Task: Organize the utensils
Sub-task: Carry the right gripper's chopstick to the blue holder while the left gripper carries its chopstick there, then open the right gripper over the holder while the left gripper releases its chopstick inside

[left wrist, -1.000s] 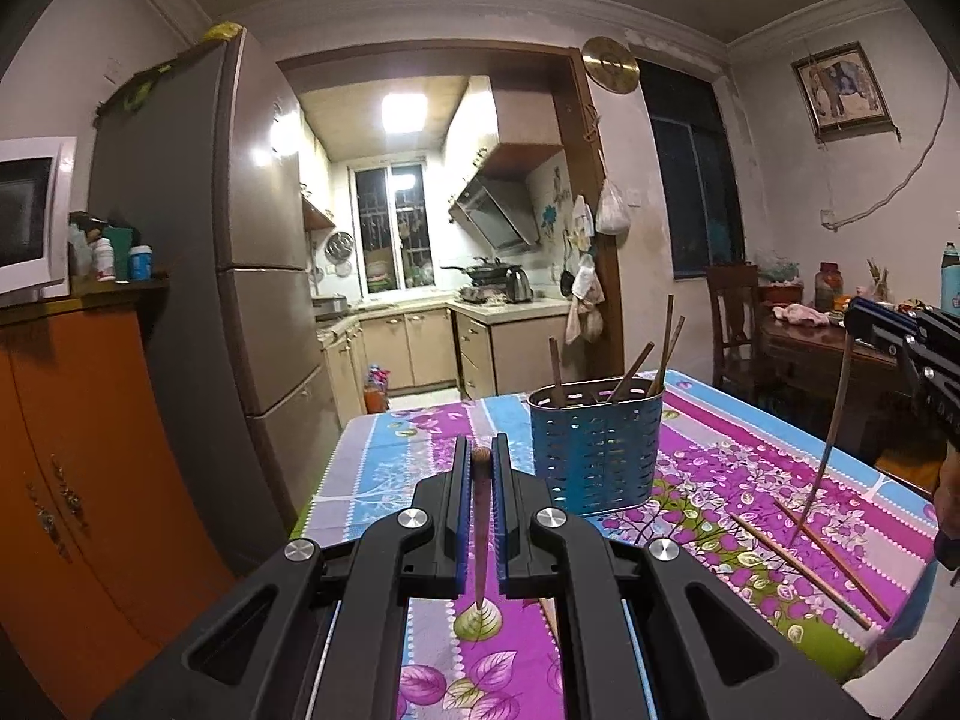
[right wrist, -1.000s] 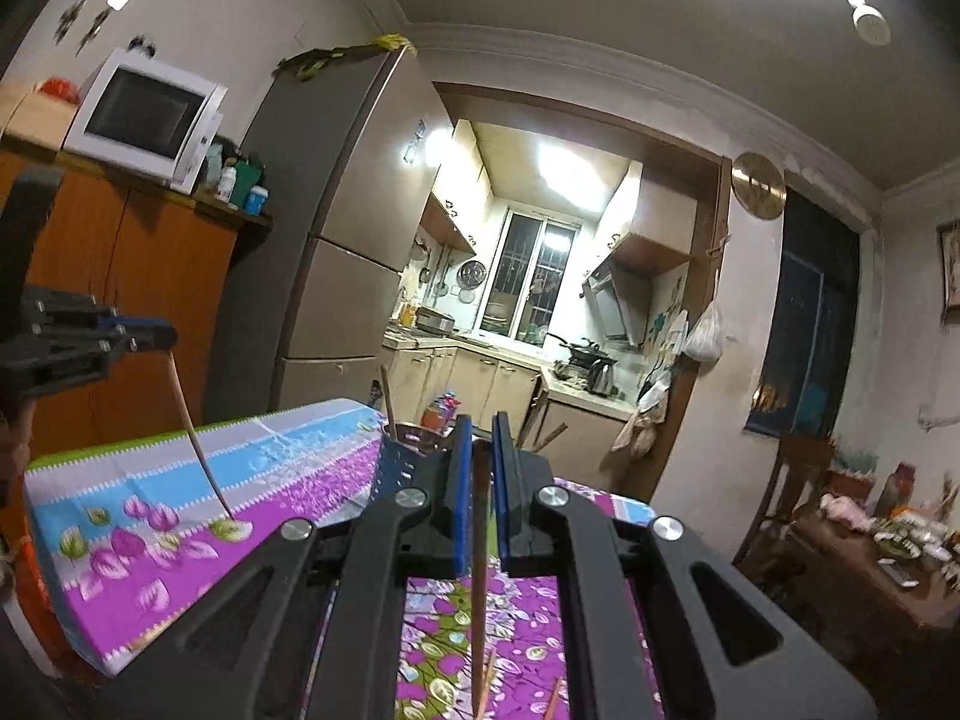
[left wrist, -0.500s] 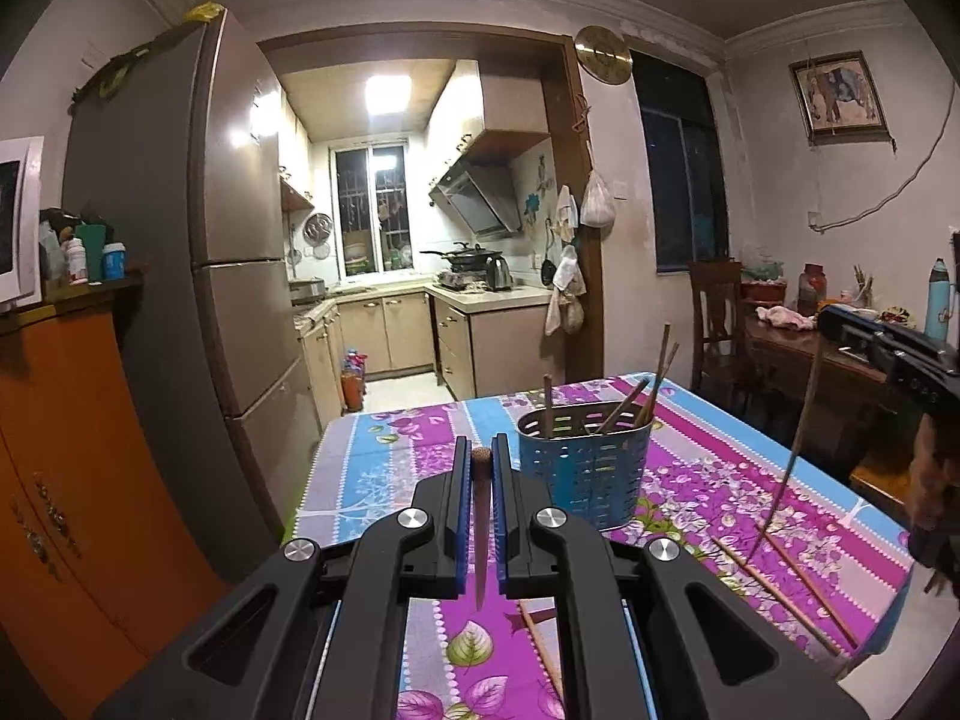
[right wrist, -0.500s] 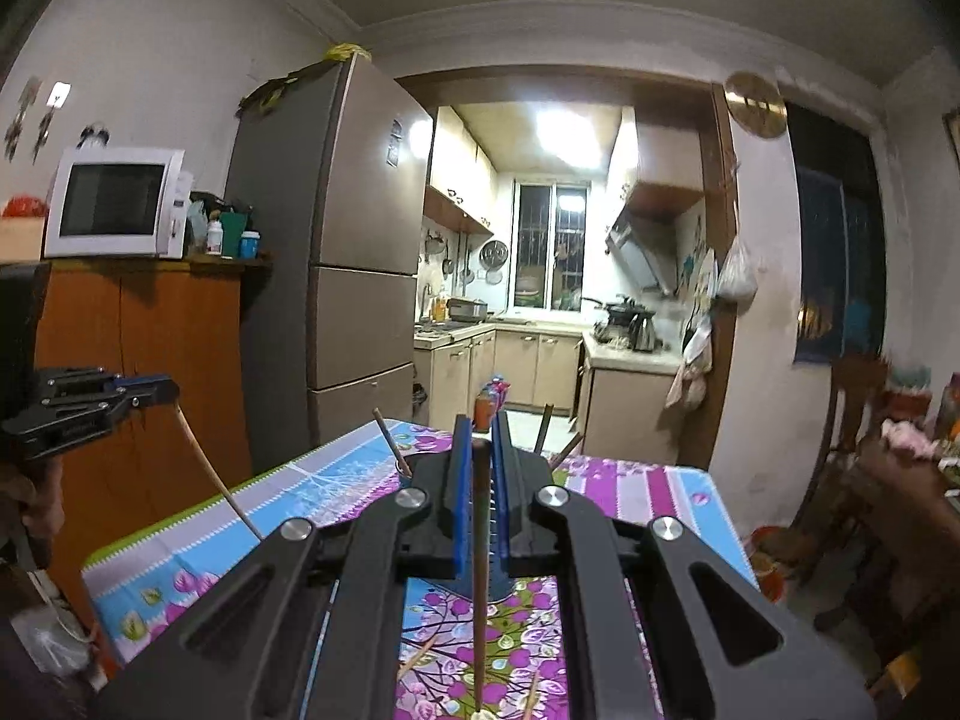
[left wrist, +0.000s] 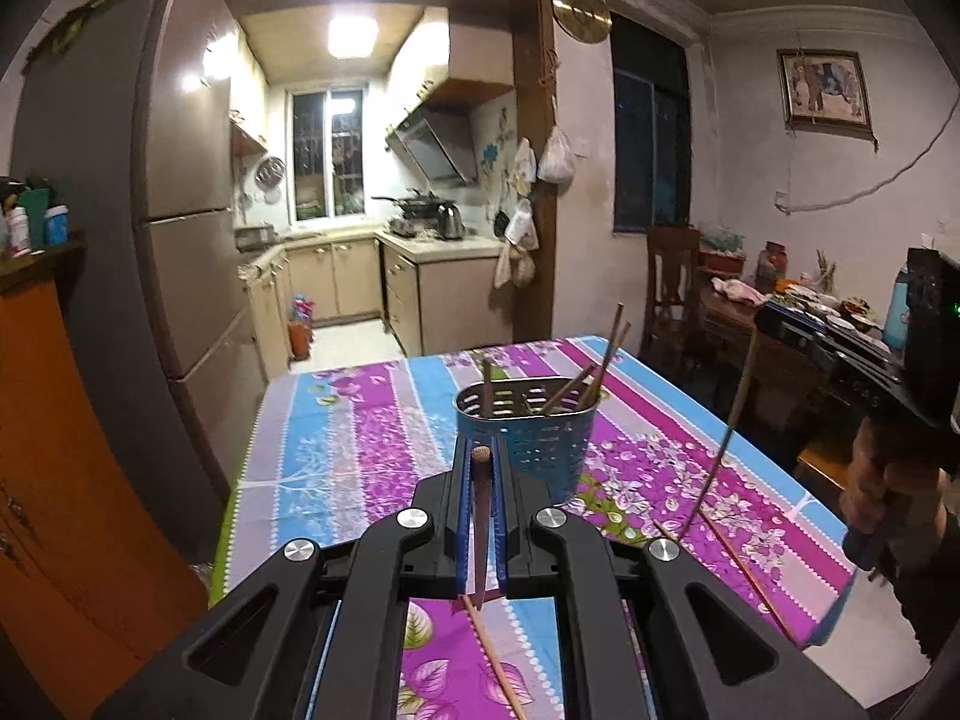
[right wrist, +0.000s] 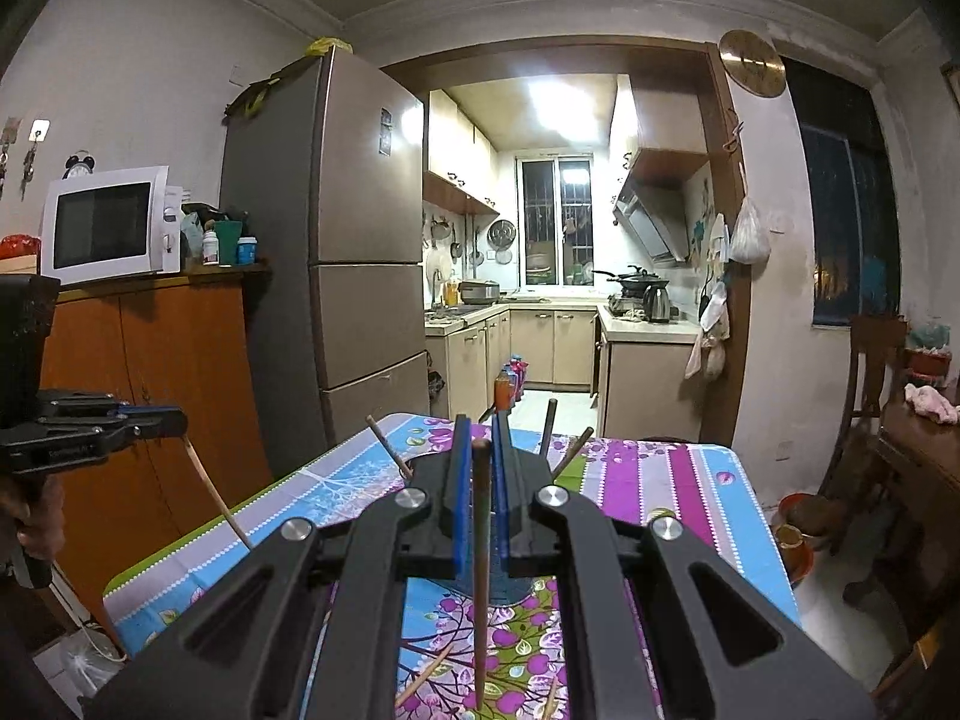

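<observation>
Both grippers, left (left wrist: 480, 468) and right (right wrist: 480, 450), had risen, each clamped on one chopstick (left wrist: 481, 525); holder (left wrist: 528, 432) at twelve o'clock. Advice: lower tips vertically inside rim.

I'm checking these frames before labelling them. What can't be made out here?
- Right wrist view: most of the blue holder, hidden behind the right gripper.
- Left wrist view: how many chopsticks stand in the holder; its wall hides their lower ends.
- Left wrist view: the full length of the loose chopstick on the table, cut off by the left gripper.
</observation>
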`<action>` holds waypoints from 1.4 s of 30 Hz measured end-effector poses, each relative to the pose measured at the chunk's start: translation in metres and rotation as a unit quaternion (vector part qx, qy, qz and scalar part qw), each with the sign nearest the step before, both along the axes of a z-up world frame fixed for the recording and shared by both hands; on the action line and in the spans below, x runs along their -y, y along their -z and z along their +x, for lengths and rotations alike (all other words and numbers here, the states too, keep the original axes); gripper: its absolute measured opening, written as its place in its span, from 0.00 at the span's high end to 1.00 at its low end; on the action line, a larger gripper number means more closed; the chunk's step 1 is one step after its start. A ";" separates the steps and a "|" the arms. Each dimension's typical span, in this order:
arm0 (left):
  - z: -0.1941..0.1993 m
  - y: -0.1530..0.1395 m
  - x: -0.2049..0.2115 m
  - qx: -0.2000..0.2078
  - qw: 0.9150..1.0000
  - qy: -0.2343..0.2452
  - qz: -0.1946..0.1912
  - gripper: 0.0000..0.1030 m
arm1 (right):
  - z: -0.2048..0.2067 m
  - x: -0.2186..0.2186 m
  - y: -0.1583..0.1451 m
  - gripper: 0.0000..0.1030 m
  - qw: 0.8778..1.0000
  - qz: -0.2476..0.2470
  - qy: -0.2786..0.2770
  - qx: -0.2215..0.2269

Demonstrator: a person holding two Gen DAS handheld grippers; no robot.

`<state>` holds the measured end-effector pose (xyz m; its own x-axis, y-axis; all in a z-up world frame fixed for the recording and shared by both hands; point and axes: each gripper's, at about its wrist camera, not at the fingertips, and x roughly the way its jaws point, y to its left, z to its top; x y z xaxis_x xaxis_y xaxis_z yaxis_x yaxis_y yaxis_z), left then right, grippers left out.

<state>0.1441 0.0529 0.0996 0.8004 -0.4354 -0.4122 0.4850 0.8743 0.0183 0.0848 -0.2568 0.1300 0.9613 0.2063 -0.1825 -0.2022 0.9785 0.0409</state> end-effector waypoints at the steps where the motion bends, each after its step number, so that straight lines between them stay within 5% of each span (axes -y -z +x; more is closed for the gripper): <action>1: 0.004 -0.003 0.004 -0.004 1.000 0.007 0.001 0.93 | 0.003 0.000 -0.002 0.95 1.000 0.001 0.000 -0.001; 13: 0.034 -0.074 0.041 0.039 0.997 0.054 -0.030 0.93 | 0.021 0.010 -0.056 0.95 0.999 0.023 -0.005 0.047; 17: 0.049 -0.102 0.060 0.091 0.995 0.041 -0.026 0.93 | 0.033 0.008 -0.079 0.95 0.996 0.031 -0.001 0.080; 22: 0.083 -0.110 0.078 0.100 0.994 0.026 -0.028 0.93 | 0.056 0.009 -0.092 0.95 0.992 0.045 0.011 0.114; 30: 0.151 -0.075 0.094 0.047 0.998 0.013 -0.027 0.93 | 0.105 0.012 -0.068 0.95 0.990 0.059 0.040 0.125; 42: 0.199 0.014 0.101 -0.048 0.999 0.016 -0.008 0.92 | 0.159 0.019 0.017 0.95 0.991 0.120 0.062 0.021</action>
<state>0.3427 -0.0480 0.0860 0.7428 -0.4679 -0.4789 0.5123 0.8577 -0.0433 0.2439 -0.2754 0.1128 0.9875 0.1196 -0.1024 -0.0881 0.9588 0.2701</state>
